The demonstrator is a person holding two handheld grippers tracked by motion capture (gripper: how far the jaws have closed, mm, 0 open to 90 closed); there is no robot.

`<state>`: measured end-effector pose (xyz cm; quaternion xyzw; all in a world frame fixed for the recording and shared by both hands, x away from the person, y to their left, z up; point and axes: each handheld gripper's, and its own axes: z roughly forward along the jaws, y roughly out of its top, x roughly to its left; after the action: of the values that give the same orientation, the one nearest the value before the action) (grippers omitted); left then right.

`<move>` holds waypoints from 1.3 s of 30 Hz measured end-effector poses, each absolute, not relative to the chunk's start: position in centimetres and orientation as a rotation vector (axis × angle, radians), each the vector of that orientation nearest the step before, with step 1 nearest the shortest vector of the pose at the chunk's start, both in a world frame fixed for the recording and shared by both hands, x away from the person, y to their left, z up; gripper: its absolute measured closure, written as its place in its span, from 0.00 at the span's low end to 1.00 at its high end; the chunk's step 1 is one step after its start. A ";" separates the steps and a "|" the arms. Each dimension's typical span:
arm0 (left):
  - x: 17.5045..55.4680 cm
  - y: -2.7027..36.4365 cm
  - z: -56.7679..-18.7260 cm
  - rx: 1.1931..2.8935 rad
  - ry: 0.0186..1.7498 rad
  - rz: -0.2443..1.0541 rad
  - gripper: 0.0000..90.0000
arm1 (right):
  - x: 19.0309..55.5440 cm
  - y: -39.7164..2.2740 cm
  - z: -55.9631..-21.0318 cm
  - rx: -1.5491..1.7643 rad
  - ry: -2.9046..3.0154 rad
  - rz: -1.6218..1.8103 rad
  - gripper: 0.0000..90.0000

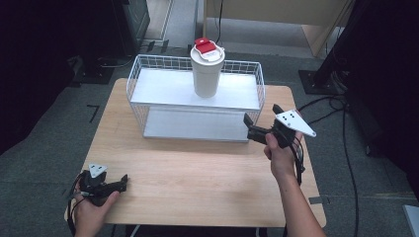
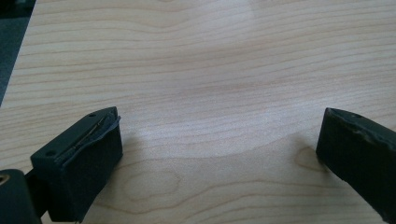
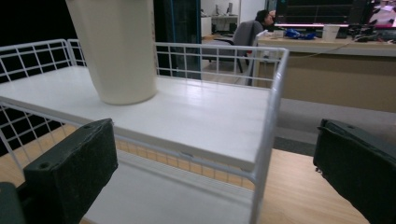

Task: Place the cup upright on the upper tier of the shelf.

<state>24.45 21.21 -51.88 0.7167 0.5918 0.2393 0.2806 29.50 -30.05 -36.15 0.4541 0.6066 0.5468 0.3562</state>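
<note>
the right tongs (image 1: 260, 120) are hanging apart beside the rack (image 1: 257, 89), nearer the upright cup (image 1: 207, 69) up-left; left tongs (image 1: 116, 183) are idling apart.

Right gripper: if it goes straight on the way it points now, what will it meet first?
Probably the wire rack's front corner post, which stands between the open jaws of the right gripper. The cup stands farther back, to the left; depth is uncertain.
</note>
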 end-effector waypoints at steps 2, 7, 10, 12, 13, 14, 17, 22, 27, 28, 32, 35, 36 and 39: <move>24.5 21.2 -51.9 1.919 1.587 0.642 0.01 | 29.0 -30.7 -36.7 1.189 1.565 1.401 0.00; 24.5 21.2 -51.9 1.919 1.587 0.642 0.01 | 28.3 -32.1 -38.3 1.219 1.559 1.373 0.00; 24.4 21.2 -51.9 1.922 1.588 0.639 0.01 | 27.8 -32.9 -39.5 1.246 1.568 1.345 0.00; 24.4 21.2 -51.9 1.923 1.587 0.639 0.01 | 27.5 -33.3 -40.1 1.254 1.575 1.330 0.00; 24.4 21.2 -51.9 1.923 1.587 0.639 0.01 | 27.3 -33.6 -40.6 1.270 1.573 1.327 0.00; 24.4 21.2 -51.9 1.924 1.587 0.639 0.01 | 27.1 -33.9 -41.0 1.271 1.572 1.317 0.00; 24.4 21.2 -51.9 1.920 1.588 0.639 0.01 | 26.6 -34.6 -42.2 1.312 1.572 1.307 0.00; 24.4 21.2 -51.9 1.921 1.588 0.639 0.01 | 25.8 -35.5 -44.1 1.346 1.592 1.271 0.00; 24.4 21.2 -51.9 1.921 1.588 0.639 0.01 | 25.0 -36.2 -45.6 1.369 1.614 1.240 0.00; 24.4 21.2 -51.9 1.921 1.588 0.639 0.01 | 24.8 -36.5 -46.0 1.383 1.616 1.235 0.00; 24.5 21.2 -51.9 1.915 1.591 0.641 0.01 | 24.0 -37.3 -47.2 1.412 1.627 1.201 0.00; 24.5 21.2 -51.9 1.915 1.591 0.642 0.01 | 23.4 -38.1 -47.9 1.447 1.621 1.200 0.00; 24.5 21.2 -51.9 1.915 1.591 0.642 0.01 | 23.1 -38.5 -48.2 1.460 1.618 1.194 0.00; 24.5 21.2 -51.9 1.915 1.591 0.642 0.01 | 22.4 -39.4 -49.0 1.491 1.623 1.176 0.00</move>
<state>24.46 21.16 -51.89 0.7146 0.5938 0.2396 0.2816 22.44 -39.39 -48.96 0.5663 0.6162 0.4466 0.3164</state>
